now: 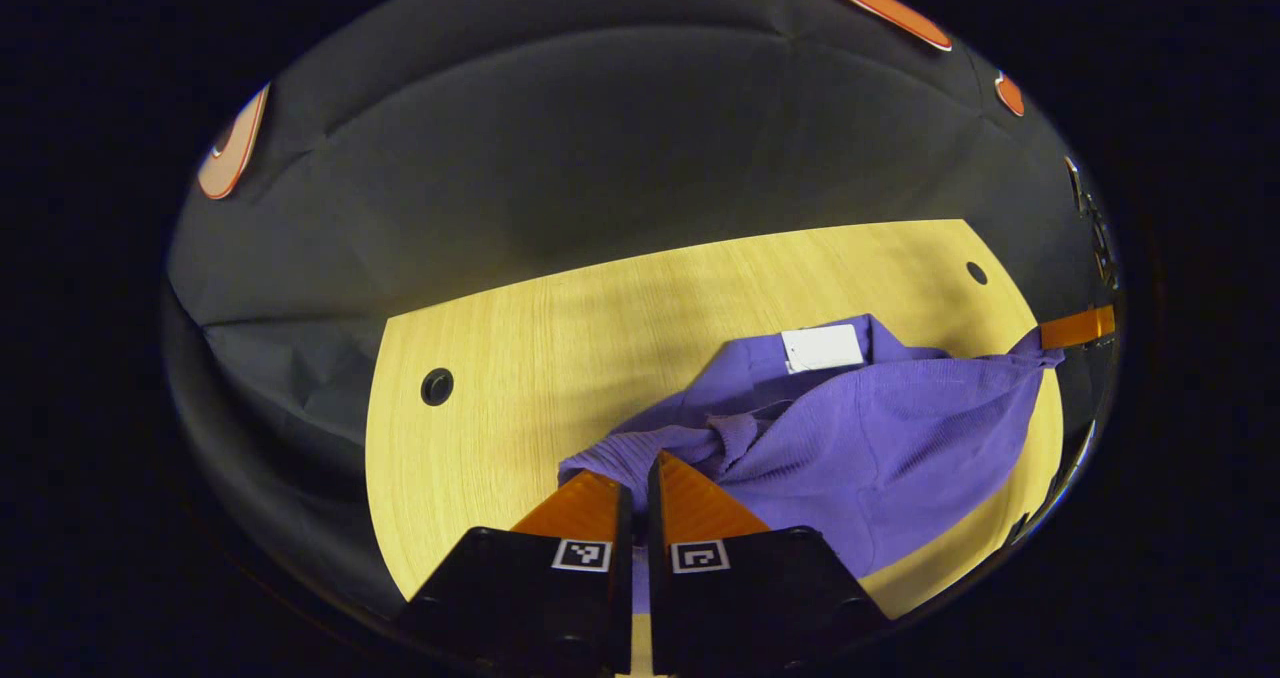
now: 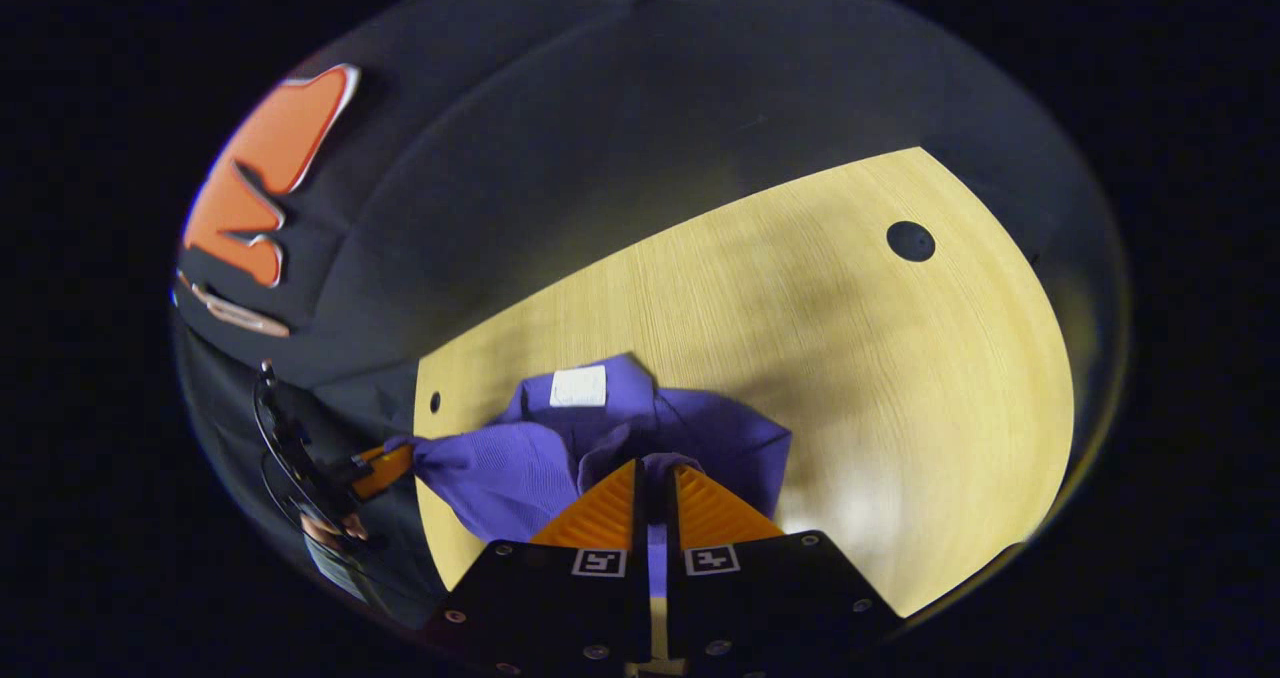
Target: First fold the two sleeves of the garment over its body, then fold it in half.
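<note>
A purple knit garment (image 1: 880, 428) with a white tag (image 1: 822, 346) lies bunched on the light wooden table (image 1: 560, 358), its near edge lifted. My left gripper (image 1: 640, 468) is shut on a fold of this cloth at its near left end. Farther right, my right gripper (image 1: 1075, 328) pinches the other corner, and the fabric stretches between the two. In the right gripper view, the right gripper (image 2: 656, 468) is shut on the purple garment (image 2: 500, 478), with the tag (image 2: 578, 386) just beyond. The left gripper (image 2: 380, 468) holds the far left corner there.
The table has a round black hole (image 1: 437, 386) at its left and another hole (image 1: 977, 273) at its far right. Black cloth walls stand behind the table. Bare tabletop (image 2: 900, 388) spreads to the right of the garment. A hand (image 2: 330, 528) holds the left gripper.
</note>
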Motion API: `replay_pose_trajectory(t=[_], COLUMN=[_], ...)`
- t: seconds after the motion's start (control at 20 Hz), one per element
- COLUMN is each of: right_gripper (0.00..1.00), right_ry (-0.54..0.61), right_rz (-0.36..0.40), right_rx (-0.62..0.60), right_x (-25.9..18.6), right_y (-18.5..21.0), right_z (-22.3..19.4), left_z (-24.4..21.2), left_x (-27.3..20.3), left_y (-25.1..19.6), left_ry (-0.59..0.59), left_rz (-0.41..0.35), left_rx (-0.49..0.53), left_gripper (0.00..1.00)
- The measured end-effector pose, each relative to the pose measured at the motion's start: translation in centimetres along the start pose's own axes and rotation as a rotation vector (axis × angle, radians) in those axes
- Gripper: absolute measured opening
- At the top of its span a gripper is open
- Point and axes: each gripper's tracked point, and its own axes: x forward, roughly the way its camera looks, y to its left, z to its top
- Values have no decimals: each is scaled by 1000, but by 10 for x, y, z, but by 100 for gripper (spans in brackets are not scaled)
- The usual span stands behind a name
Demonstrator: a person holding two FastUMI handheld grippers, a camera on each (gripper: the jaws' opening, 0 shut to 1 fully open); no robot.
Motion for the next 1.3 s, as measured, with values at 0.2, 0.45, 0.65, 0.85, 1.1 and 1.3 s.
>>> replay_pose_trajectory(t=[0.2,0.45,0.65,0.85,1.1,1.3], right_gripper=[16,41,56,88,97,97], right_ry=[-62,-152,-225,-316,-437,-541], right_rz=[-13,-57,-56,-79,-103,-99], right_rx=[48,22,-46,-148,-241,-320], right_x=[3,-22,-50,-77,-107,-133], right_y=[-8,-14,0,18,50,80], right_z=[23,36,35,28,13,-4], left_z=[12,42,46,45,43,38], left_x=[7,-19,-47,-85,-134,-174], left_y=[18,19,10,-3,-12,-26], left_ry=[-32,-156,-218,-285,-427,-548], left_rz=[61,104,65,10,-26,-66], left_rx=[23,54,16,-13,12,7], left_gripper=[19,45,100,99,99,99])
